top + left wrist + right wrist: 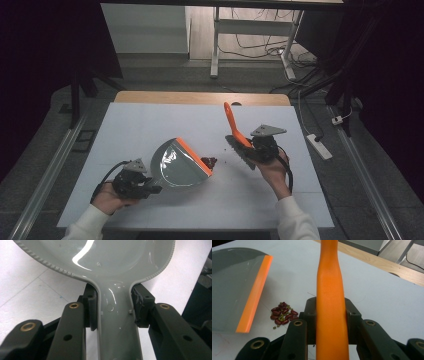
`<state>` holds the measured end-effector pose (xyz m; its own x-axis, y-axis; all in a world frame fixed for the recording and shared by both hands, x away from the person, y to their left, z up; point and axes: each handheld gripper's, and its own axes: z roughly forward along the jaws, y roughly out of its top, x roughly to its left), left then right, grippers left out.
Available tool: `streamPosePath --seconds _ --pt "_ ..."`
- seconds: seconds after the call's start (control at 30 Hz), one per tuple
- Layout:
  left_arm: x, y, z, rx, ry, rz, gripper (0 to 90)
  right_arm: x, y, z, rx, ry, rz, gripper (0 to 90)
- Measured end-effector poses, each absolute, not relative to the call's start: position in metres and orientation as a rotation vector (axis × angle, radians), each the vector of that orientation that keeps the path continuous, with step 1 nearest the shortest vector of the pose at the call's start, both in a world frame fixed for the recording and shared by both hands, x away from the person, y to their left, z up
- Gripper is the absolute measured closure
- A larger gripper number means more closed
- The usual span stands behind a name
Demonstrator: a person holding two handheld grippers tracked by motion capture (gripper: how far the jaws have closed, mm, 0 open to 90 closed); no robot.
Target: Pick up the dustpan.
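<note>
Left claw (113, 310) clamping empty grey dustpan (177, 165), right claw (331, 317) gripping orange brush (235, 127), beans (282, 314) on table (150, 125)

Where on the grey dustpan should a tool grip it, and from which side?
Grip the dustpan by its narrow handle, from the end opposite the orange lip. The handle is slim enough for the jaws; the left tool clamps it there.

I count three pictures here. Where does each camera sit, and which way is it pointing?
High view: above the person's side, facing forward and down on the table; forearms, both hands.
Left gripper view: on the left gripper, along its jaws clamping the dustpan.
Right gripper view: on the right gripper, along the brush handle towards beans.
Shared: dustpan.
</note>
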<state>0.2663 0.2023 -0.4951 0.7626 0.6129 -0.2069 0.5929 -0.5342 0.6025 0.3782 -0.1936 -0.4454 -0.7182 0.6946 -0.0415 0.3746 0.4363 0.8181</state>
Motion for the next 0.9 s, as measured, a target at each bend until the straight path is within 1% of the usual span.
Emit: streamPosePath --seconds 0.37,0.9 --pt "0.266 0.204 -0.503 2.339 0.915 -0.016 61.8 0.393 -0.189 -0.453 0.939 2.319 1.178 70.2" --pt "0.267 0.192 -0.510 2.379 0.865 -0.079 61.7 0.409 -0.184 -0.466 0.979 2.319 1.140 70.3"
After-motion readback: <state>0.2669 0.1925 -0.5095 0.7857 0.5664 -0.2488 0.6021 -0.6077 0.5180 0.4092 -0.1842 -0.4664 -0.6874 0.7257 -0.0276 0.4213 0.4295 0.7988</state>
